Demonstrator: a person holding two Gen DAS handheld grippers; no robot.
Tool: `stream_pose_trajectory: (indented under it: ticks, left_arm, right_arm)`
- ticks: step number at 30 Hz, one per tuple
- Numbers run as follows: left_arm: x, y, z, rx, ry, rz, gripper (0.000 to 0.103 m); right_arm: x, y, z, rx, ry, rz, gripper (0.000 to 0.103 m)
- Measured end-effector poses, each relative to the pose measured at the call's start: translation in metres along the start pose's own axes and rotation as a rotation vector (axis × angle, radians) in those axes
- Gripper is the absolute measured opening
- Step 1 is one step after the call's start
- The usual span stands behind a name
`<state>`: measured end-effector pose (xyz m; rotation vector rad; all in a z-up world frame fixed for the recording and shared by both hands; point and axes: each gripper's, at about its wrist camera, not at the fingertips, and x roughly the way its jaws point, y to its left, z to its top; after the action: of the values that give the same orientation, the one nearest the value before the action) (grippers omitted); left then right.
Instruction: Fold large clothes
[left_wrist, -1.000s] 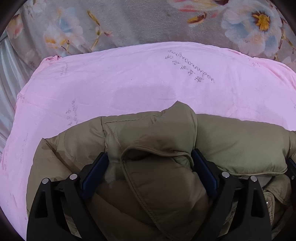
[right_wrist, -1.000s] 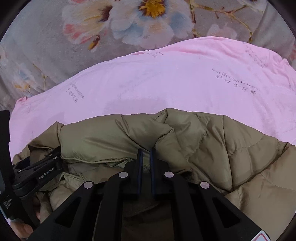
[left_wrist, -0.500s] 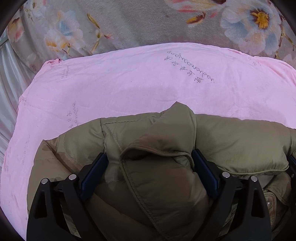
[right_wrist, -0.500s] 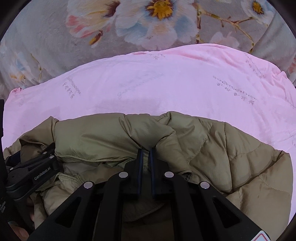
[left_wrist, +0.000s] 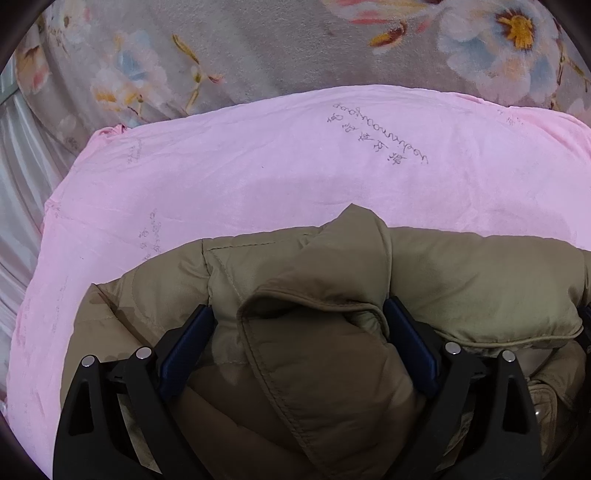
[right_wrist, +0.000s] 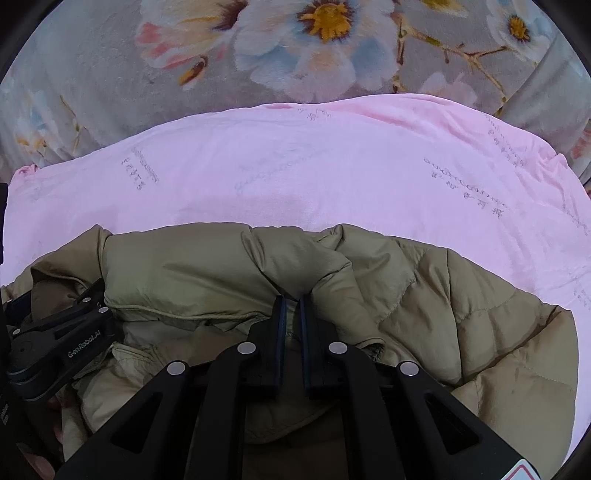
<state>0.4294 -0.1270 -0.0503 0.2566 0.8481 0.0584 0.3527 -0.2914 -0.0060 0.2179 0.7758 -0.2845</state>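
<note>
The olive puffer jacket (left_wrist: 461, 280) lies bunched on the pink sheet (left_wrist: 258, 177), toward its near edge. The left hand-held gripper (left_wrist: 299, 325) is spread around a fold; the right hand-held gripper (right_wrist: 291, 306) pinches jacket fabric.

A pink sheet (left_wrist: 229, 177) lies spread wide and nearly flat, with only faint creases, and scattered over it are small patches of dark handwritten script (left_wrist: 376, 136), some of it in Chinese characters. The right wrist view gives more script (right_wrist: 469, 188) running slantwise toward the sheet's far right edge. Beyond the sheet there's a plush grey blanket (left_wrist: 266, 48), printed with big pale blue and white flowers with yellow centres (right_wrist: 325, 18) and thin brown twigs. At the far left of the left wrist view, a pale, glossy, pleated fabric (left_wrist: 18, 147) shows beside the sheet's corner. Light is soft and even.
</note>
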Motion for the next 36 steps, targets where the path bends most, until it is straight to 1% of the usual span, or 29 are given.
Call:
stream_pose_trajectory:
  ticks: [3,5,7,8,9,10,11,13,14,15,16,18,20,22,24,26,27,29,30,31,33,35,36]
  left_arm:
    - [-0.003,-0.004,0.000,0.015,-0.014,0.044,0.094]
    - [-0.006,0.000,0.000,0.005,-0.019,0.038,0.094]
    - [-0.014,0.013,-0.005,-0.039,-0.021,-0.003,0.094]
    - [-0.025,0.027,-0.011,-0.079,-0.020,-0.048,0.094]
    - [-0.040,0.041,-0.018,-0.116,-0.024,-0.112,0.094]
    - [-0.052,0.050,-0.025,-0.134,-0.034,-0.154,0.094]
    - [-0.072,0.065,-0.038,-0.148,-0.055,-0.178,0.094]
    - [-0.099,0.082,-0.060,-0.136,-0.092,-0.176,0.097]
    - [-0.113,0.091,-0.076,-0.125,-0.103,-0.173,0.098]
    - [-0.124,0.099,-0.093,-0.114,-0.096,-0.169,0.098]
    - [-0.130,0.104,-0.104,-0.106,-0.084,-0.167,0.098]
    - [-0.145,0.118,-0.140,-0.097,-0.056,-0.171,0.098]
    - [-0.154,0.130,-0.167,-0.106,-0.026,-0.168,0.098]
    - [-0.161,0.146,-0.189,-0.147,0.010,-0.198,0.098]
    - [-0.175,0.166,-0.205,-0.209,0.013,-0.229,0.098]
    - [-0.182,0.180,-0.221,-0.235,0.037,-0.265,0.098]
    - [-0.186,0.186,-0.230,-0.240,0.046,-0.270,0.098]
    - [-0.198,0.192,-0.249,-0.220,0.041,-0.277,0.098]
    - [-0.205,0.194,-0.258,-0.201,0.032,-0.271,0.098]
    - [-0.211,0.196,-0.265,-0.184,0.021,-0.258,0.098]
    - [-0.230,0.200,-0.288,-0.143,-0.010,-0.204,0.098]
    - [-0.237,0.207,-0.309,-0.136,0.008,-0.169,0.098]
    - [-0.238,0.213,-0.315,-0.150,0.018,-0.183,0.098]
  right_arm:
    - [0.000,-0.002,0.000,0.011,-0.002,0.012,0.004]
    - [-0.004,-0.007,0.000,0.038,-0.015,0.041,0.004]
    - [-0.020,-0.021,-0.006,0.095,-0.067,0.103,0.012]
    - [-0.034,-0.030,-0.011,0.128,-0.098,0.151,0.020]
    - [-0.049,-0.039,-0.018,0.151,-0.107,0.169,0.028]
    - [-0.063,-0.046,-0.025,0.158,-0.111,0.172,0.031]
    - [-0.077,-0.053,-0.033,0.158,-0.110,0.172,0.033]
    - [-0.109,-0.070,-0.057,0.160,-0.115,0.170,0.037]
    - [-0.123,-0.080,-0.071,0.172,-0.117,0.164,0.045]
    - [-0.139,-0.090,-0.092,0.194,-0.117,0.165,0.051]
    - [-0.148,-0.097,-0.108,0.208,-0.114,0.171,0.053]
    - [-0.165,-0.112,-0.146,0.237,-0.092,0.163,0.054]
    - [-0.178,-0.127,-0.186,0.278,-0.053,0.172,0.054]
    - [-0.195,-0.141,-0.217,0.326,-0.069,0.201,0.054]
    - [-0.215,-0.151,-0.242,0.351,-0.089,0.223,0.056]
    - [-0.227,-0.152,-0.261,0.327,-0.083,0.214,0.056]
    - [-0.234,-0.150,-0.271,0.305,-0.082,0.216,0.056]
    - [-0.245,-0.146,-0.283,0.251,-0.084,0.204,0.058]
    - [-0.253,-0.143,-0.291,0.213,-0.086,0.175,0.066]
    - [-0.259,-0.141,-0.297,0.188,-0.087,0.157,0.068]
    - [-0.272,-0.142,-0.314,0.139,-0.094,0.129,0.070]
    - [-0.283,-0.146,-0.330,0.119,-0.075,0.099,0.074]
    - [-0.288,-0.152,-0.338,0.134,-0.064,0.100,0.074]
